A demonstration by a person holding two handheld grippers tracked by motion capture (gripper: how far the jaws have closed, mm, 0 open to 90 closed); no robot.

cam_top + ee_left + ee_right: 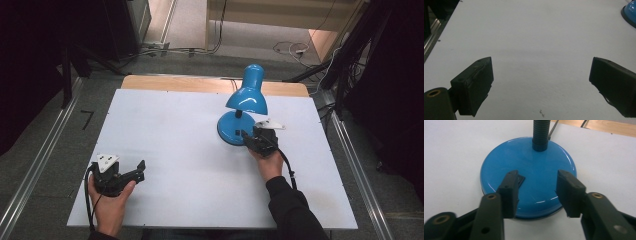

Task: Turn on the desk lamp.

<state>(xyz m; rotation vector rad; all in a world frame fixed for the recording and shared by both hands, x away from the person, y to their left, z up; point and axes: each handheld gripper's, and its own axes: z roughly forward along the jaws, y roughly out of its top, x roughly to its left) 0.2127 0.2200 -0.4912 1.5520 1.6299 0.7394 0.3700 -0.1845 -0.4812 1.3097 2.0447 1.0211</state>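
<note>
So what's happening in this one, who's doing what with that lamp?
A person sits at a white table with a hand-held gripper in each hand. The right gripper hovers with its jaws open over the round base of a blue desk lamp, one jaw right at a small dark switch on the base; whether it touches is unclear. The left gripper is open and holds nothing, low over bare table at the near left. The lamp stands upright, shade tilted down.
</note>
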